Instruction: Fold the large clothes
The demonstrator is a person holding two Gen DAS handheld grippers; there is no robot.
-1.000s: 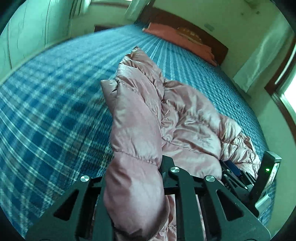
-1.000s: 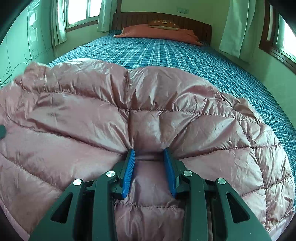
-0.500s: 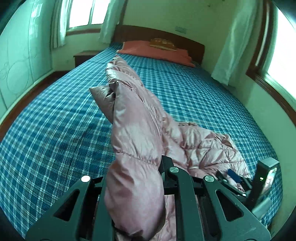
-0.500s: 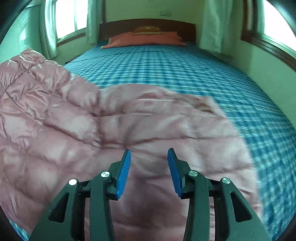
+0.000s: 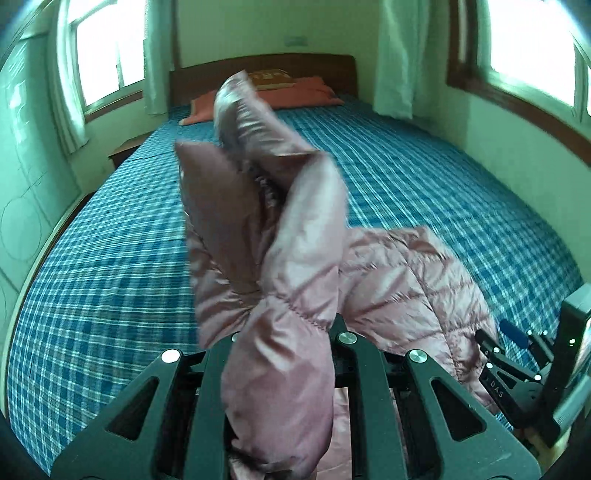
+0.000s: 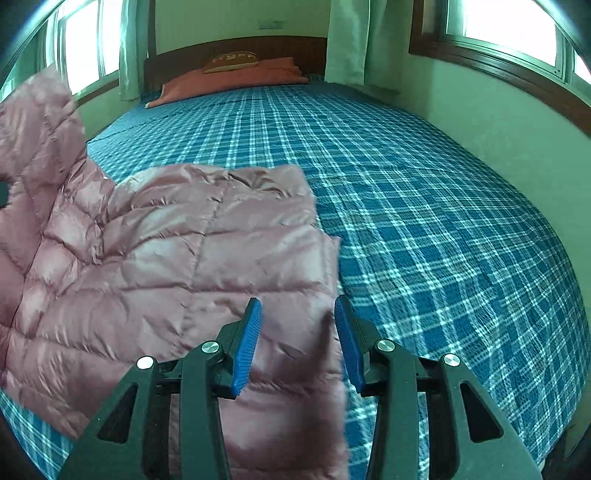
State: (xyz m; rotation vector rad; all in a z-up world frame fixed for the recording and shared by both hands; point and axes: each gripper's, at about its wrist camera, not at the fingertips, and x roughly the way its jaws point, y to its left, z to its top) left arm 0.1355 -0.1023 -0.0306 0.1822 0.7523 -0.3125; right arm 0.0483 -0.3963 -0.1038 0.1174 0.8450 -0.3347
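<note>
From my left wrist, my left gripper (image 5: 286,332) is clamped on a thick roll of the pink down jacket (image 5: 295,236), lifted so the bunched fabric rises straight in front of the lens. It blocks the middle of the bed (image 5: 110,258) and part of the orange pillow (image 5: 295,98) at the dark headboard (image 5: 332,68). The rest of the jacket trails down onto the plaid cover at lower right, beside my right gripper (image 5: 513,369).

From my right wrist, the right gripper (image 6: 297,332) is released, its blue pads (image 6: 247,347) spread apart with nothing between them, hanging over the jacket's (image 6: 184,266) right edge. The jacket lies spread on the bed (image 6: 424,221) to the left, its far-left part lifted. Curtains (image 6: 347,40) and a window (image 6: 509,26) lie beyond.
</note>
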